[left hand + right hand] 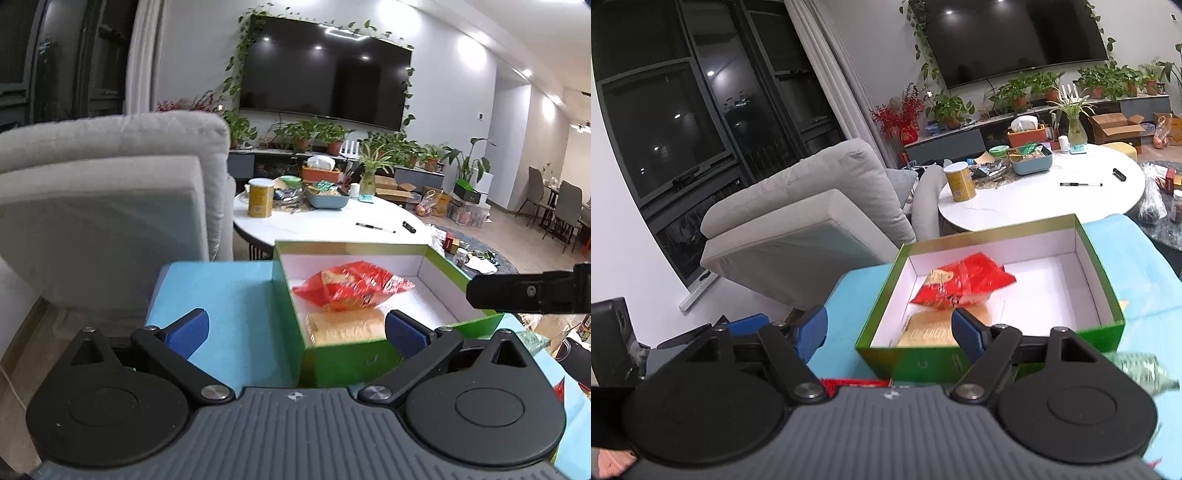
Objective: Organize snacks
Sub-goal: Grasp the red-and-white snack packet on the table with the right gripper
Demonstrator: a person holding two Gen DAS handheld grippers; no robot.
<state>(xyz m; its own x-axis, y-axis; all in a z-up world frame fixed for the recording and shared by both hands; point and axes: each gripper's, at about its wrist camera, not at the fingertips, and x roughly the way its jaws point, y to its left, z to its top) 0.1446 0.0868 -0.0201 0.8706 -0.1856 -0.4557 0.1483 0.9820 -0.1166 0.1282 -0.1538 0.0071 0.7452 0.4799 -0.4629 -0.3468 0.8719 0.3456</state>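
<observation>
A green box (343, 360) (923, 363) with a white inside stands on a light blue surface (229, 295) (849, 284). A red snack bag (351, 286) (964, 282) lies in it, on top of a pale yellow packet (343, 326) (927, 334). My left gripper (297, 330) is open wide at the box's near left corner, nothing between its blue fingers (188, 330). My right gripper (888, 330) is open at the box's near edge and holds nothing. Its black side (528, 291) shows by the box's right wall in the left wrist view.
A grey sofa (110, 199) (812, 218) stands to the left. Beyond the box is a round white table (332, 225) (1045, 199) with a yellow can (260, 197) (960, 181), a blue tray (327, 199) and a pen (1080, 184). A red packet (849, 384) and a greenish packet (1137, 369) lie near the box's front.
</observation>
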